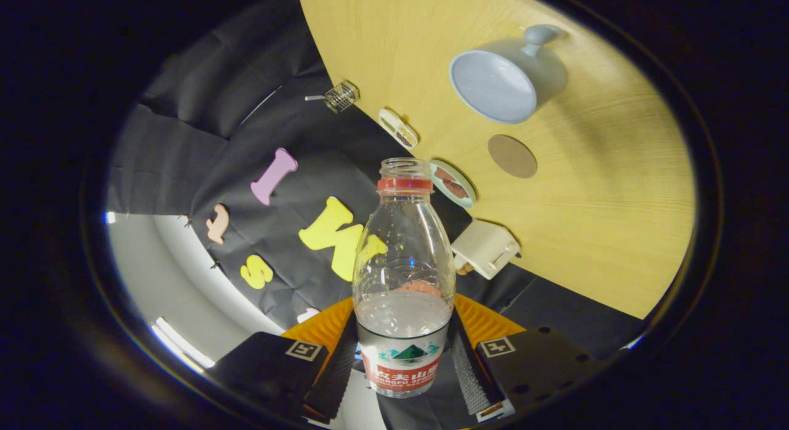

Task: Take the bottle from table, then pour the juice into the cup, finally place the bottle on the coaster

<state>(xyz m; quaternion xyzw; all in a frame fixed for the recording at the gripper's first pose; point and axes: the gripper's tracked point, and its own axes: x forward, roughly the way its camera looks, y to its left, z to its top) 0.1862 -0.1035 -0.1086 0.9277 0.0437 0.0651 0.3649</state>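
— Item one, far left: what is it?

— A small wire basket (pixel 341 96) at the bench's edge against the black cloth. Too small to tell whether it holds anything.

— Next along?

— Two flat round dishes, the smaller dish (pixel 398 128) and a larger dish (pixel 453 183), both at the bench (pixel 616 233) edge. The larger one is partly cut off behind the bottle's neck; contents brownish, hard to make out.

— The bottle itself?

— Clear plastic bottle (pixel 404 276), uncapped, red ring at the neck, a little liquid low in it, red-and-white label. It sits between the jaws of the gripper (pixel 404 362), which pinch it from both sides at label height. Its base is hidden.

— Right of that?

— A cream boxy object (pixel 485 248) at the bench edge, beside the bottle's shoulder; I cannot tell what it is. Beyond, a round brown coaster (pixel 512 156) lying bare, well apart from the bottle. Farther on, a pale blue cup (pixel 506 79) with a handle, mouth facing us, inside looks pale.
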